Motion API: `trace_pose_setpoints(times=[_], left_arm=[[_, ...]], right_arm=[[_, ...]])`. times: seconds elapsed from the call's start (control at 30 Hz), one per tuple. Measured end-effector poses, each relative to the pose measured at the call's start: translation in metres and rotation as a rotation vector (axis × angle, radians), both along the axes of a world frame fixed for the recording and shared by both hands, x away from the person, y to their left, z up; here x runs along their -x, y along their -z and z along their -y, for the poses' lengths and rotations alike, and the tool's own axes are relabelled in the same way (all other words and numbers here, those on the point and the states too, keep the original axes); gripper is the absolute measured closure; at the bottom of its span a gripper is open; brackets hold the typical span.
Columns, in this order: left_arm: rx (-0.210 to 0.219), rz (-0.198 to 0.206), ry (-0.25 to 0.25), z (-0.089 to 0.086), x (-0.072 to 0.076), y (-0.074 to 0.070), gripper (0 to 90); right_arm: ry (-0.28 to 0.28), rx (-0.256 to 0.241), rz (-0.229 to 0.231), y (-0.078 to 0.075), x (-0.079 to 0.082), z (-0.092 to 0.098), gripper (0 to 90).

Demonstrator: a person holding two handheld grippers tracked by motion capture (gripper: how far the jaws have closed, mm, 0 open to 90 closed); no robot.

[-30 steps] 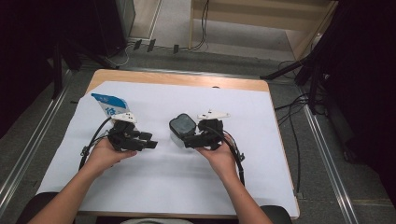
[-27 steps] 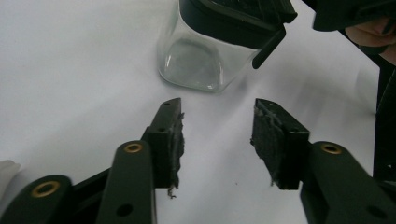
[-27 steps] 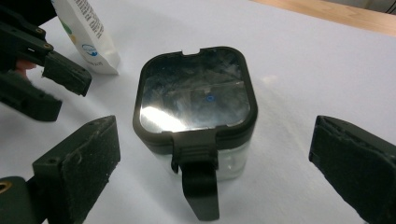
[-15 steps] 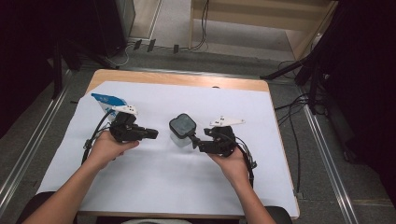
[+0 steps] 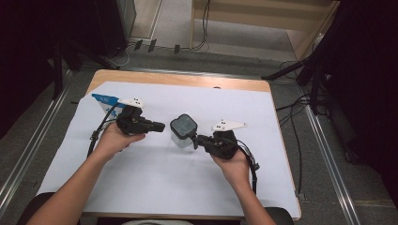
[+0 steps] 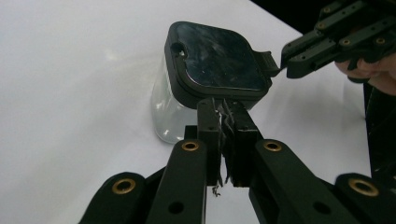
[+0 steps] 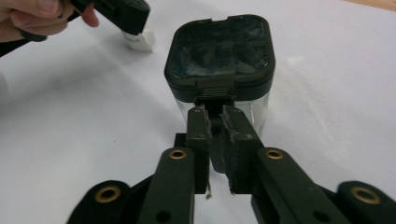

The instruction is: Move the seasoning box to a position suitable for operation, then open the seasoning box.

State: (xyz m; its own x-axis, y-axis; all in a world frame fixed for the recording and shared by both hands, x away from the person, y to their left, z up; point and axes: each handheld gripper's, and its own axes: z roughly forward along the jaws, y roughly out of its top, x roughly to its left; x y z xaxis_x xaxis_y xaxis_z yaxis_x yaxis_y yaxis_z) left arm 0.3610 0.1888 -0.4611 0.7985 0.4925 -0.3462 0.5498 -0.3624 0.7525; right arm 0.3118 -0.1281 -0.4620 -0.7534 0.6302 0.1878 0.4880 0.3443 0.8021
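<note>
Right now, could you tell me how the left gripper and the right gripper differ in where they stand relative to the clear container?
In the high view the left gripper stops just short of the container, while the right gripper has its tips at the lid's tab. The left gripper points at the container from its left, the right gripper from its right. Both are black and hand-held, with jaws close together.

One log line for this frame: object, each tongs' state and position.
object: clear square jar with black lid, upright on white sheet | left tongs: shut, beside lid | right tongs: shut at lid tab
</note>
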Motion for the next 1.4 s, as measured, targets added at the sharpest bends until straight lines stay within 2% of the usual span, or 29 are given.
trace_pose_setpoints(times=[0.03,0.13,0.17,0.33,0.43,0.67,0.8,1.0,1.4], left_arm=[[-0.032,-0.001,0.002,0.000,-0.001,0.003,87.5],[-0.042,-0.005,-0.004,0.001,-0.002,0.007,87.5],[-0.048,0.006,-0.001,0.002,-0.002,0.007,87.5],[-0.027,0.015,-0.003,0.002,-0.005,0.009,87.3],[-0.040,0.030,-0.014,0.004,-0.007,0.011,87.4],[-0.038,0.047,-0.006,0.009,-0.010,0.011,87.5],[-0.034,0.049,-0.014,0.012,-0.012,0.013,87.5],[-0.031,0.035,-0.032,0.014,-0.016,0.019,87.0],[-0.039,0.027,-0.025,0.016,-0.015,0.019,86.1]], right_arm=[[-0.008,-0.007,-0.005,0.001,0.001,0.000,88.1],[-0.012,-0.004,-0.011,0.005,0.001,-0.002,90.0],[-0.013,0.000,-0.016,0.006,0.000,-0.002,90.0],[-0.001,-0.008,-0.026,0.008,0.002,-0.003,90.0],[0.002,-0.013,-0.027,0.010,0.003,-0.004,90.0],[0.005,-0.016,-0.032,0.013,0.006,-0.007,90.0],[-0.001,-0.023,-0.037,0.015,0.006,-0.010,90.0],[-0.010,-0.001,-0.047,0.023,0.005,-0.020,90.0],[0.005,0.008,-0.053,0.026,0.000,-0.020,90.0]])
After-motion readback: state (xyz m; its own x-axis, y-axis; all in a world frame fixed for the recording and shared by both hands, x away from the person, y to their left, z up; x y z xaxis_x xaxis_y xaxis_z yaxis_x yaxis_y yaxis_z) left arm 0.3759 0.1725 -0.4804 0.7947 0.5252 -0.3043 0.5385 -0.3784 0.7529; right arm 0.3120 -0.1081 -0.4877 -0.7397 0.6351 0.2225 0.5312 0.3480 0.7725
